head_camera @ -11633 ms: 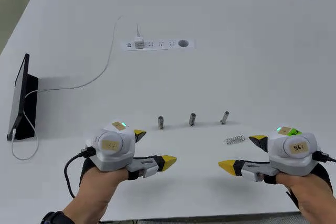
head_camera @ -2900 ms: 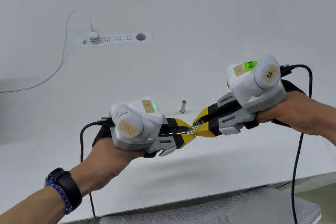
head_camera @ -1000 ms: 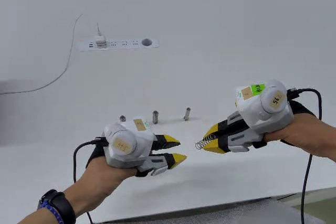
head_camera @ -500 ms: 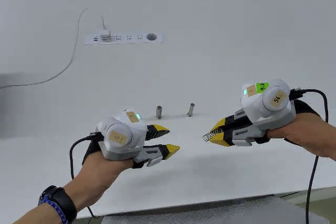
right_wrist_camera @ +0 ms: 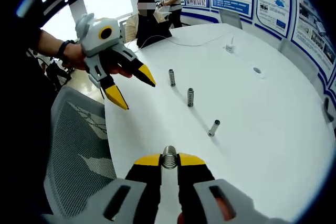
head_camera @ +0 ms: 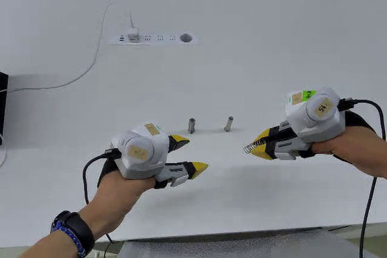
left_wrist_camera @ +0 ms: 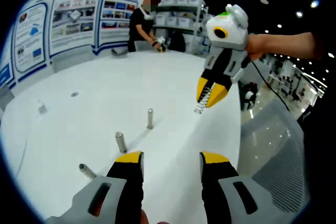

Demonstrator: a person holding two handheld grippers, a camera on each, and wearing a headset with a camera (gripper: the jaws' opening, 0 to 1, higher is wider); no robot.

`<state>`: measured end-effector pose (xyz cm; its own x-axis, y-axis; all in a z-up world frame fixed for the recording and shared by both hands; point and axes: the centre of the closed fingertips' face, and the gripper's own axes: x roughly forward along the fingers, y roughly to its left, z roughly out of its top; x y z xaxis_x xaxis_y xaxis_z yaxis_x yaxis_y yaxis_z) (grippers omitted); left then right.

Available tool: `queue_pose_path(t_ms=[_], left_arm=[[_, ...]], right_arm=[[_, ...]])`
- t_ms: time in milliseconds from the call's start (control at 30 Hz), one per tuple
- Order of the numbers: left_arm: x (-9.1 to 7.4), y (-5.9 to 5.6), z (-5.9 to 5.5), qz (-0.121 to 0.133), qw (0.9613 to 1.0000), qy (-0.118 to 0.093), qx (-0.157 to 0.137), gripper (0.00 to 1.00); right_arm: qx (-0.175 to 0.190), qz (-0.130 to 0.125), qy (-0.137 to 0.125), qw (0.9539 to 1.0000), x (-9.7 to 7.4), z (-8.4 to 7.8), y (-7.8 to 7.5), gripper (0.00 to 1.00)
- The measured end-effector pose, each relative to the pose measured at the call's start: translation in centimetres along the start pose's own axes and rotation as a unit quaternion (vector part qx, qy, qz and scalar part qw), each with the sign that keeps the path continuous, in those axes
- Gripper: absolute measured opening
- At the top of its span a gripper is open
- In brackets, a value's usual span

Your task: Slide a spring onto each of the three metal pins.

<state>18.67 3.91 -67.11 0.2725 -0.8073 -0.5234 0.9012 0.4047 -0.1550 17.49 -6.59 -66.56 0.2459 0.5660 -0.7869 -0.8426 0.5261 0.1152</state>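
Three short metal pins stand in a row on the white table point(head_camera: 254, 46). In the right gripper view the two far pins point(right_wrist_camera: 171, 77) point(right_wrist_camera: 190, 97) wear springs and the near pin point(right_wrist_camera: 213, 127) is bare. My right gripper point(right_wrist_camera: 170, 160) point(head_camera: 263, 142) is shut on a small spring point(right_wrist_camera: 169, 156) point(head_camera: 251, 147) that pokes out of its tips, held in the air right of the bare pin point(head_camera: 229, 123). My left gripper point(head_camera: 190, 153) point(left_wrist_camera: 170, 157) stands open with nothing in it, low over the table just in front of the pins point(left_wrist_camera: 121, 141).
A white power strip point(head_camera: 154, 38) with a plug and a cable lies far back on the table. A grey chair seat point(head_camera: 242, 247) is below the table's front edge. People stand at the far end of the table point(right_wrist_camera: 149, 22).
The loose spring that lay on the table is now in my right gripper. Both grippers held it together for a moment. My left one has since let go, opened and drawn back to the left.
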Motion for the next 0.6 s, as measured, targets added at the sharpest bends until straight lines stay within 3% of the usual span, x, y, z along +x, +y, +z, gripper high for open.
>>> queue_pose_path(t_ms=[600], left_arm=[[-0.8, 1.5, -1.4, 0.038, 0.9988, 0.004, -0.032, 0.53]], right_arm=[[-0.004, -0.007, 0.015, 0.9999, 1.6, 0.0, -2.8, 0.12]])
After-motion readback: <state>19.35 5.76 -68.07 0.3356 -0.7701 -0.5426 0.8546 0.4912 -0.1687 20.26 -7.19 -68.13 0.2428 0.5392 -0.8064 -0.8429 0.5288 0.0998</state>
